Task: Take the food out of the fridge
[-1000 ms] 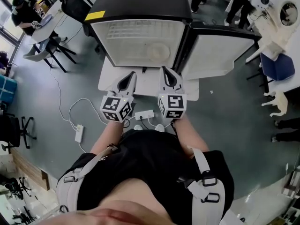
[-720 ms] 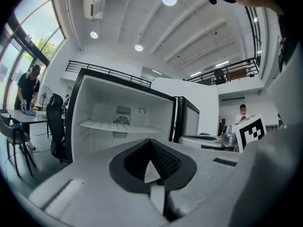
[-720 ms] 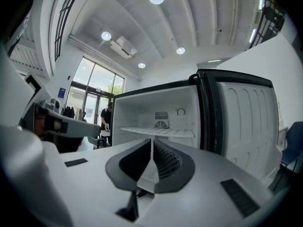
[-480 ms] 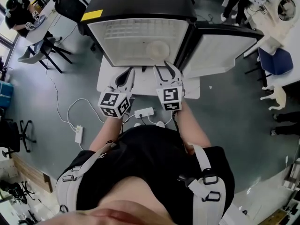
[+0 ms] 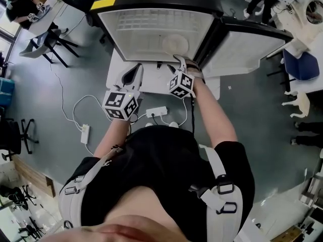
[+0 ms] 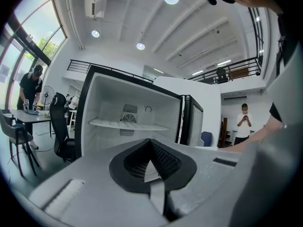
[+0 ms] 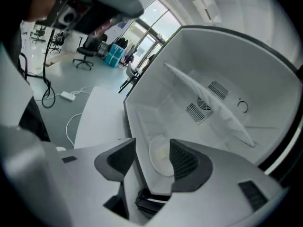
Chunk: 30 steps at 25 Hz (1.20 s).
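The fridge stands open, its white inside bare except for a white plate on the floor of the compartment. On that plate lies a pale yellowish piece of food. My right gripper reaches to the fridge's front edge, just short of the plate. Its jaws are opening, and in the right gripper view the plate shows in the gap beyond them, untouched. My left gripper hangs left of it before the fridge, shut and empty, its tips meeting.
The fridge door swings open to the right. A wire shelf spans the upper compartment. The fridge stands on a white board. A power strip and cables lie on the floor. Chairs and a desk stand at the far left; a person stands at the right.
My right gripper has dropped and gone forward to the fridge opening, rolled, and its jaws have spread from shut to wide. The left gripper has stayed shut and shifted only slightly.
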Tool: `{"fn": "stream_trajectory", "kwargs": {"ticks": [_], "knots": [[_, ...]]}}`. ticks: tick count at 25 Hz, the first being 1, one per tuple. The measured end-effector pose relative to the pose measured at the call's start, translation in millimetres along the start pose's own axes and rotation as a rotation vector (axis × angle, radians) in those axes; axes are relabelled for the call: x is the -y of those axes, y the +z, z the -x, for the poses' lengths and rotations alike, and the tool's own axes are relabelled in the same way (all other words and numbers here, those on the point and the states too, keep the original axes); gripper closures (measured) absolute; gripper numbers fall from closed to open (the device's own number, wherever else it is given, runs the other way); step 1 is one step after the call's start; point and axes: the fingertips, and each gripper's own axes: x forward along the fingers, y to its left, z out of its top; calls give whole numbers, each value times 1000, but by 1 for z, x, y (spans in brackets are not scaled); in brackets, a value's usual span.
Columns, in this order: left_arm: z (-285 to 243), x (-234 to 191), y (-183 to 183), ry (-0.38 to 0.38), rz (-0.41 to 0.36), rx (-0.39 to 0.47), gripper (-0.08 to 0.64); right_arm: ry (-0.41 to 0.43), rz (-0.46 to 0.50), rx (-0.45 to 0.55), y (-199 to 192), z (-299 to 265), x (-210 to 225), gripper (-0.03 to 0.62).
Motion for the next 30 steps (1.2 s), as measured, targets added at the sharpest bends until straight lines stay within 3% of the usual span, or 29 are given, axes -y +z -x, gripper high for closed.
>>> {"fn": "stream_trajectory", "kwargs": {"ticks": [5,12,26,30], "knots": [[10,-10,-1,34,-3,-8,557,92,100,-146,-30,-47,-16,366],[32,-29,-3,113,-12,-14,557,158,140,-322,-73,-97,-22,359],[72,-56,-12,233,-4,-46,557,169,195,-423,-91,-134,-25,355],[76,-57,-16,239,5,-55,557,133,240,-390,-85,-125,-29,414]]}}
